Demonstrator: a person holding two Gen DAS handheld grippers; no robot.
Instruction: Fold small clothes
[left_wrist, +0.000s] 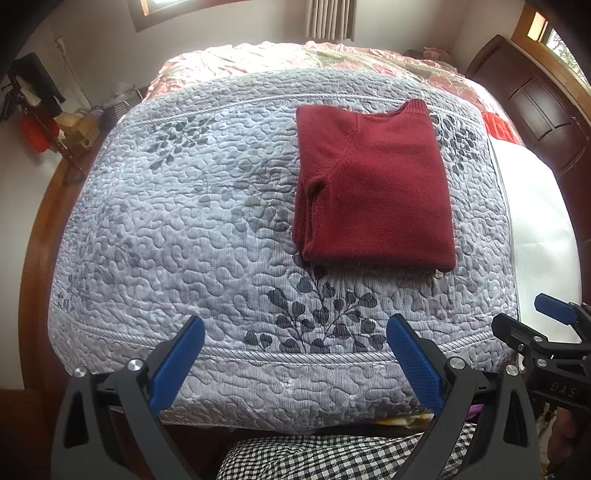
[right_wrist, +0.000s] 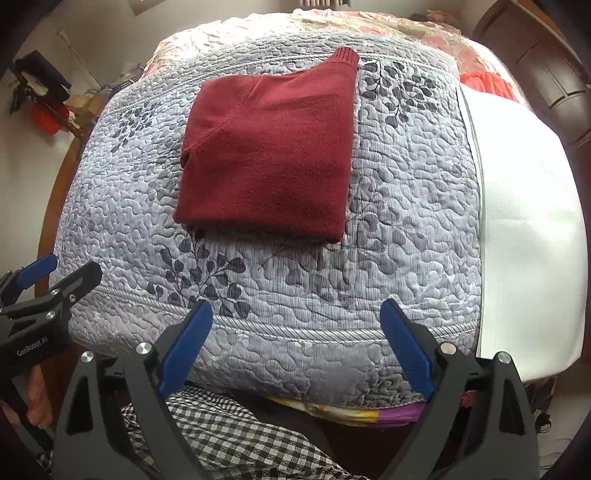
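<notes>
**Folded red sweater on the bed, both grippers held back and empty**

Bed (left_wrist: 110, 229), largest item: covered by a grey-lilac quilt (left_wrist: 207, 206) with a dark leaf print, stretching away ahead of both grippers. A plain white panel (right_wrist: 528, 229) runs along the quilt's right edge, on the far side of the right gripper from the left one. A pink floral cover (left_wrist: 258, 55) lies beyond the quilt's far edge.

Red sweater (left_wrist: 373, 184): folded into a compact rectangle, lying flat on the quilt, ahead of both grippers and well apart from them. Long axis runs away from the grippers. Ribbed collar at the far end, pointing away; folded edge at the near end, facing the grippers. Raglan seam runs diagonally across the top face; layered folds stacked along its left side. From the left gripper it sits ahead and to the right; from the right gripper, ahead and a little to the left.

Checked cloth (right_wrist: 229, 435), black and white, below the grippers at the bed's near edge.

Left gripper (left_wrist: 295, 365): jaws spread wide apart, nothing between the blue pads, touching nothing, over the quilt's near border.

Right gripper (right_wrist: 295, 347): likewise wide open, empty, clear of the quilt. Each gripper shows at the edge of the other's view, side by side.
</notes>
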